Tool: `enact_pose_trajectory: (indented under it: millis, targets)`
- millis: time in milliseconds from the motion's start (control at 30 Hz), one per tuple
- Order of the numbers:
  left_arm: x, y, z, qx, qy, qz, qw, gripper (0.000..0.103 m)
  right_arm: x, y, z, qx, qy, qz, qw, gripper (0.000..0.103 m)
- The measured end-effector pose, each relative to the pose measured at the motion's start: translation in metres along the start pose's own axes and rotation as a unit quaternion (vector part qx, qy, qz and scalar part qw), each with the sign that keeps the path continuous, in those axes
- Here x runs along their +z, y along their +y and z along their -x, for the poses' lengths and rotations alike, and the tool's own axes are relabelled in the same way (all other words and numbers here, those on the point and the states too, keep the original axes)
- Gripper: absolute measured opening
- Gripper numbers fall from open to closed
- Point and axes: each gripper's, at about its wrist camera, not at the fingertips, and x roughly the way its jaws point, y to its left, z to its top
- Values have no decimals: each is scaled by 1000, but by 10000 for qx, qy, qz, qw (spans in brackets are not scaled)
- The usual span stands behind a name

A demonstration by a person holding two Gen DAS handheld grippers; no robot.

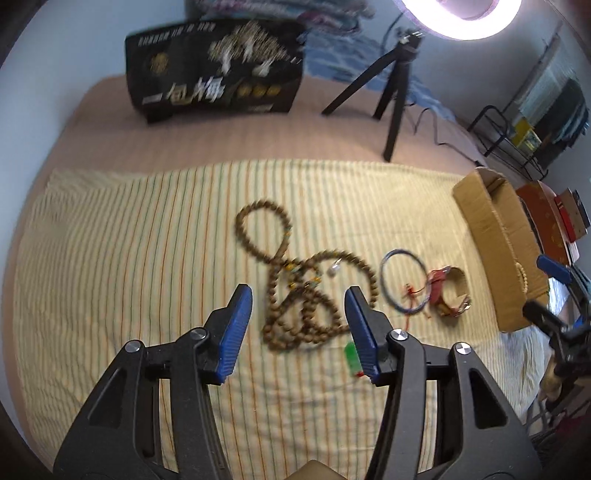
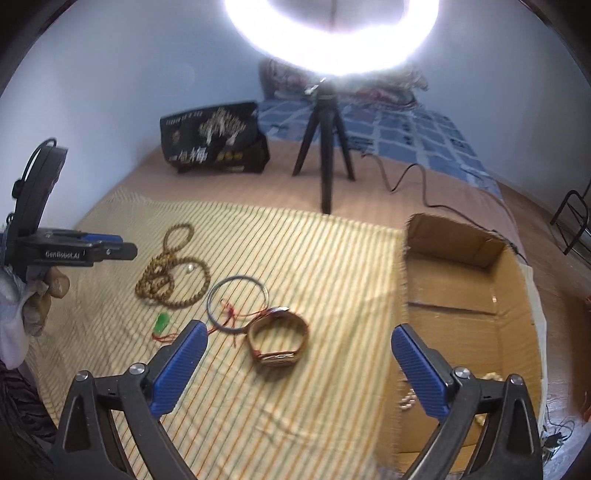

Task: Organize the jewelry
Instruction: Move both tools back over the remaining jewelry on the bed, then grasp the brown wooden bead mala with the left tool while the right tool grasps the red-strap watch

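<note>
Left gripper (image 1: 298, 308) open, empty, w/ bead necklace (image 1: 295, 280) at frame center btwn its fingers. Right gripper (image 2: 300, 349) open too, watch (image 2: 277, 341) mid-frame, cardboard box (image 2: 461, 291) at right.

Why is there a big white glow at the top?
A ring light blows out white in the right wrist view, hiding its centre; in the left wrist view it only clips the top edge. Both views look slightly blurred, with fisheye-bent edges.
</note>
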Motion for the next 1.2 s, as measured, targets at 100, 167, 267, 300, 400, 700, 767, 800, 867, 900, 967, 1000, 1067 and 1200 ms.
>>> enact_pose_trajectory:
  millis: [100, 167, 267, 300, 400, 700, 767, 800, 867, 900, 967, 1000, 1067, 1200]
  targets:
    - [-2, 5, -11, -77, 192, 126, 9997, 53, -1, 9, -14, -54, 175, 72, 9998, 102]
    - [-2, 8, -18, -88, 265, 213, 9994, 53, -2, 12, -22, -27, 277, 70, 9996, 102]
    - [-2, 7, -28, -158, 407, 257, 9987, 53, -3, 14, -32, 22, 398, 42, 9992, 102]
    - [-1, 8, -31, -156, 438, 275, 9985, 53, -3, 14, -34, 31, 430, 33, 9991, 102]
    - [0, 8, -39, -154, 489, 362, 9980, 53, -4, 14, -42, 24, 539, 0, 9985, 102]
    - [5, 5, -65, 12, 569, 520, 9970, 53, -5, 10, -62, 6, 755, -50, 9971, 102]
    - [5, 2, -68, 118, 554, 435, 9974, 53, -5, 11, -65, -11, 779, -31, 9970, 102]
    - [4, 0, -68, 155, 520, 399, 9977, 52, -5, 12, -67, -9, 790, -6, 9969, 102]
    - [5, -2, -69, 274, 486, 346, 9978, 40, -4, 15, -71, -20, 835, 50, 9965, 102]
    - [5, -1, -70, 282, 475, 352, 9979, 34, -4, 16, -73, -29, 857, 72, 9963, 102]
    - [6, 0, -72, 270, 459, 388, 9978, 24, -5, 17, -78, -50, 907, 111, 9958, 102]
    - [6, 1, -72, 255, 454, 403, 9978, 22, -5, 18, -80, -66, 939, 123, 9955, 102]
    - [6, 3, -72, 232, 437, 400, 9980, 21, -6, 17, -84, -65, 997, 132, 9949, 102]
    - [6, 2, -70, 233, 417, 334, 9983, 12, -8, 17, -90, -88, 1114, 186, 9936, 91]
